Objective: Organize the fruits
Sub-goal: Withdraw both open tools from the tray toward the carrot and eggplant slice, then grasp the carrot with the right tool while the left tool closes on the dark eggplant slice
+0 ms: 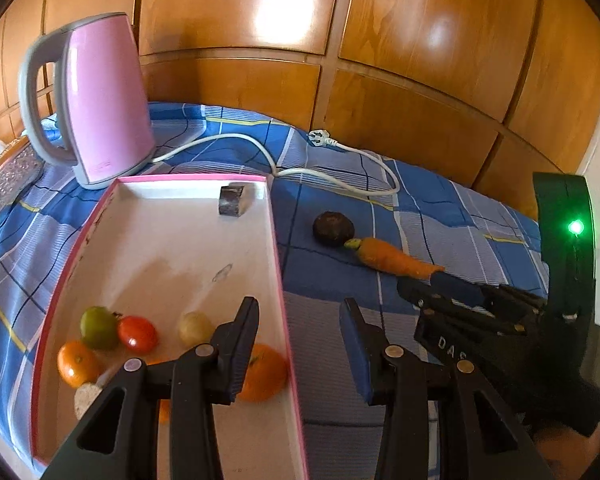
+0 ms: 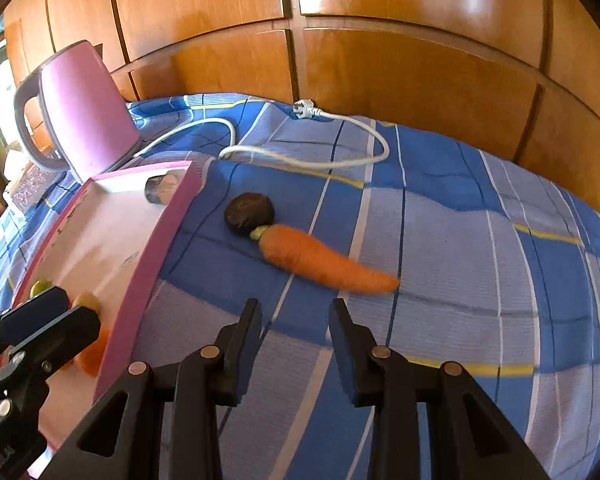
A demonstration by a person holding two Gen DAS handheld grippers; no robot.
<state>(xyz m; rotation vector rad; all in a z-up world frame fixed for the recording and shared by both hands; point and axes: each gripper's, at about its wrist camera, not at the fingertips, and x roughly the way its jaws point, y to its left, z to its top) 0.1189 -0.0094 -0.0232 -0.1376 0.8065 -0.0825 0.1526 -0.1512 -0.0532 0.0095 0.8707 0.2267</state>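
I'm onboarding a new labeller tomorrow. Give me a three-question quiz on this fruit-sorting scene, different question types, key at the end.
1. True or false: the carrot lies inside the pink-rimmed box.
2. What touches the carrot's green end? A) dark round fruit B) pink kettle C) white cord
3. Fill in: the left gripper and right gripper each hold ____.

Key: 1 false, it lies on the blue checked cloth; 2 A; 3 nothing.

A pink kettle (image 1: 96, 104) with white cord (image 1: 332, 168) stands on checked cloth (image 2: 480, 260).
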